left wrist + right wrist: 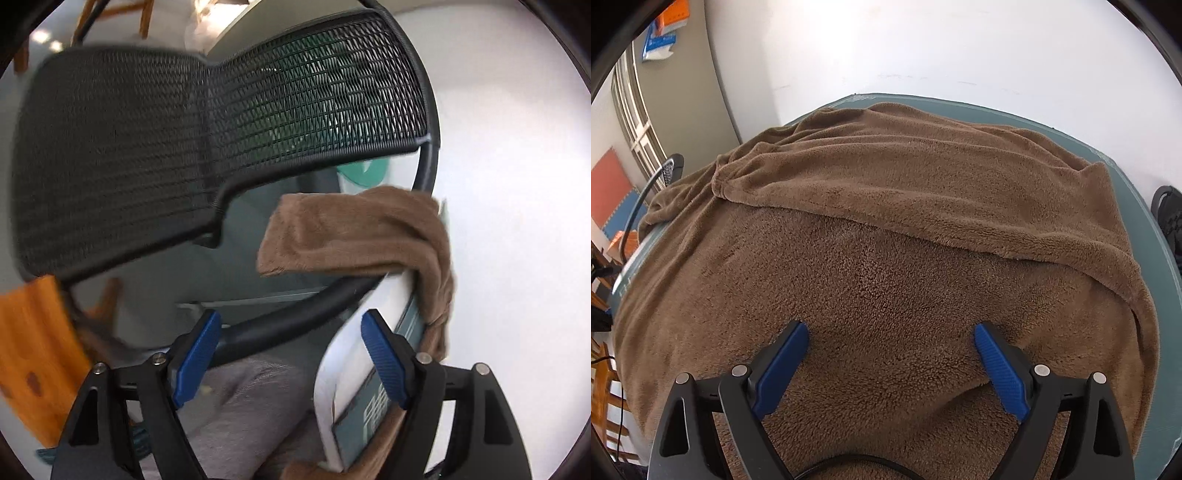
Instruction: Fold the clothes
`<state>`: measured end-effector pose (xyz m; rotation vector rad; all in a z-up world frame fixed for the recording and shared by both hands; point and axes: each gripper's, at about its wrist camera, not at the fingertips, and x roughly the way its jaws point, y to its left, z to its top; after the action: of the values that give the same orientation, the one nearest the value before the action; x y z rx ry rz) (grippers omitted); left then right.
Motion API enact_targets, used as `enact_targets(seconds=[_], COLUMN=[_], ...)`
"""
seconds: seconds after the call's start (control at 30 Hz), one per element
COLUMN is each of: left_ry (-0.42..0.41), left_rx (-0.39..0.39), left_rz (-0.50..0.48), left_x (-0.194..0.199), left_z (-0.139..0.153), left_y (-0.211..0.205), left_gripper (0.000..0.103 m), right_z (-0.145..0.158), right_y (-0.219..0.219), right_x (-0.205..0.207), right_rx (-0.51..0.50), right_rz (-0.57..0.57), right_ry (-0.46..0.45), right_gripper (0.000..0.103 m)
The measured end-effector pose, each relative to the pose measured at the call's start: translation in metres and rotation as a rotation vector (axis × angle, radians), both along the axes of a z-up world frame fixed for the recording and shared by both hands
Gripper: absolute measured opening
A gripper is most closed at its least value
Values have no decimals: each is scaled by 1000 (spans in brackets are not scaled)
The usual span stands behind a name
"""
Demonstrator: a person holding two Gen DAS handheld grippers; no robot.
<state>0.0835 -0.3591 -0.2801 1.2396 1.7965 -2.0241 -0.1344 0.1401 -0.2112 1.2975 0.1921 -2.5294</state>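
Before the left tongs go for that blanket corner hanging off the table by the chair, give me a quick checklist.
1. Left tongs open, nothing between them: ok.
2. Blanket corner in sight over the table edge: ok.
3. Path clear: not ok, the chair frame crosses in front of the tongs.
4. Right tongs open over the blanket: ok.
5. Right tongs pressing the blanket down: cannot tell.

The brown garment (886, 229) is thick, matt fleece, its pile nubbly toward six o'clock; the gripper fingers (1001, 373) carry ribbed blue plastic pads on matt black plastic; the chair back (147, 155) at ten o'clock is coarse black mesh; the mat (1137, 206) looks smooth.
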Motion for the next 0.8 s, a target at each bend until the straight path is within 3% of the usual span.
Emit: enact_targets(seconds=[0.2,0.53,0.8], left_ry=[52,193,180], left_rx=[92,508,626], left_rz=[33,98,180], left_x=[-12,-46,-56], left_z=[-23,-76,-92], left_y=[-19,-20,-18], left_gripper=[82,83,83], right_z=[-2,-3,-3], right_y=[-5,-8,-10], right_x=[0,-2,-2], right_rx=[40,72,86], right_rz=[-8,-33,-44], right_ry=[6,12,17], right_gripper=[95,100,101])
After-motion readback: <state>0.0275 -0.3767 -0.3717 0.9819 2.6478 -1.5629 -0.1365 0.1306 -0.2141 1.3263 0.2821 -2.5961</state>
